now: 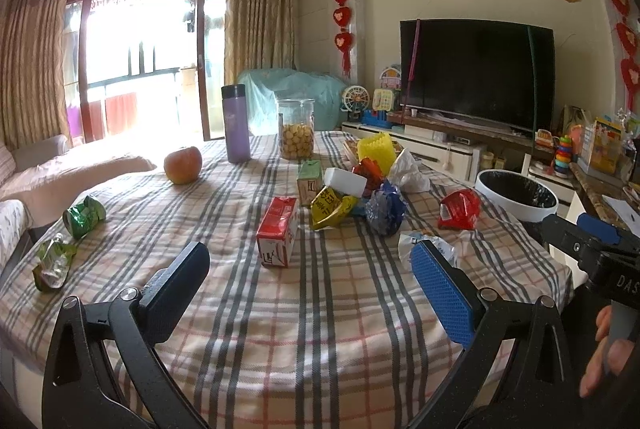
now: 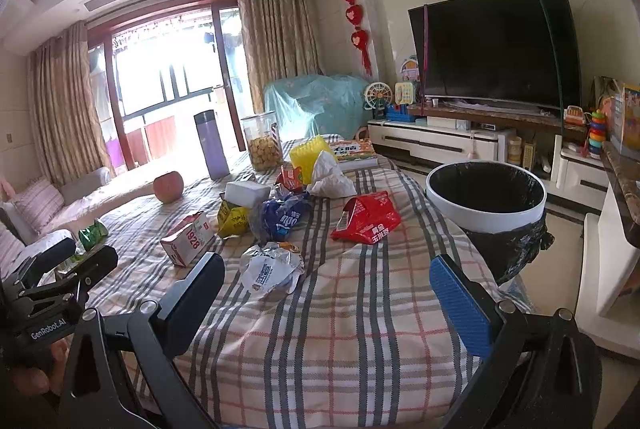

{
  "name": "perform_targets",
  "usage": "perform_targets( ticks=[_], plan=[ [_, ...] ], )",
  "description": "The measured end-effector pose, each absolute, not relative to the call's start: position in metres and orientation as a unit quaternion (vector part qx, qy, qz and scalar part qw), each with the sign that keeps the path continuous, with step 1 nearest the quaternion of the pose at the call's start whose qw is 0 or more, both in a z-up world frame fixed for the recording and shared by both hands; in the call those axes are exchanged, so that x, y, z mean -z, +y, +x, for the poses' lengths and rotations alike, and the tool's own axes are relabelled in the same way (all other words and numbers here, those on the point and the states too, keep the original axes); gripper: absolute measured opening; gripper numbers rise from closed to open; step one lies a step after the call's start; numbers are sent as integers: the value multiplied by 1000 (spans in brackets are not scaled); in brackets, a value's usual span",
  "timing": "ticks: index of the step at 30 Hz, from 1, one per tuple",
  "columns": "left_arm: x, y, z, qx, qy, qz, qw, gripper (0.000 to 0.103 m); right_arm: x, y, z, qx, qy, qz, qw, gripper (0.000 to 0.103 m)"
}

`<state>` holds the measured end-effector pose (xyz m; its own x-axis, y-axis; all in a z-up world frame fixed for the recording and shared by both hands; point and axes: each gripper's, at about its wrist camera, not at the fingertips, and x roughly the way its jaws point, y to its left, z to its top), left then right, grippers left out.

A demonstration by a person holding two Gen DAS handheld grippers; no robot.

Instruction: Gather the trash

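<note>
Left wrist view: left gripper (image 1: 310, 277) spread wide, nothing between the fingers, hovering over the plaid tablecloth (image 1: 328, 341). Red milk carton (image 1: 278, 231) stands just ahead, between the fingers' line of sight. Crumpled white wrapper (image 1: 430, 245) sits right behind the blue right pad. Green snack bag (image 1: 84, 215) and green pouch (image 1: 52, 263) lie at the left edge, well apart from the main pile. Apple (image 1: 183, 165), purple thermos (image 1: 236, 123) and cookie jar (image 1: 296, 129) stand farther back.

Right wrist view: right gripper (image 2: 326, 289) also spread, empty, above the cloth. White wrapper (image 2: 272, 269) lies just ahead near the left finger. Red snack bag (image 2: 366, 219), blue bag (image 2: 284, 219) and yellow bag (image 2: 232, 219) sit mid-table. Trash bin (image 2: 486, 201) with black liner stands beside the table's right edge.
</note>
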<state>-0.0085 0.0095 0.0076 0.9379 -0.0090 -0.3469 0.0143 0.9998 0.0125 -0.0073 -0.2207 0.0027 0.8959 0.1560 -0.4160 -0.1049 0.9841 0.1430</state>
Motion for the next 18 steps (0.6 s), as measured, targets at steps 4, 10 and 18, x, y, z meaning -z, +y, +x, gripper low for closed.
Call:
perform_targets(
  ticks=[4, 10, 18],
  plan=[
    [-7, 9, -9, 6, 176, 8, 984, 103, -3, -221, -7, -68, 218, 60, 972, 103],
    [-7, 8, -10, 5, 176, 7, 984, 103, -3, -221, -8, -69, 218, 61, 972, 103],
    [-7, 9, -10, 5, 176, 7, 984, 103, -5, -219, -9, -72, 217, 62, 972, 103]
  ],
)
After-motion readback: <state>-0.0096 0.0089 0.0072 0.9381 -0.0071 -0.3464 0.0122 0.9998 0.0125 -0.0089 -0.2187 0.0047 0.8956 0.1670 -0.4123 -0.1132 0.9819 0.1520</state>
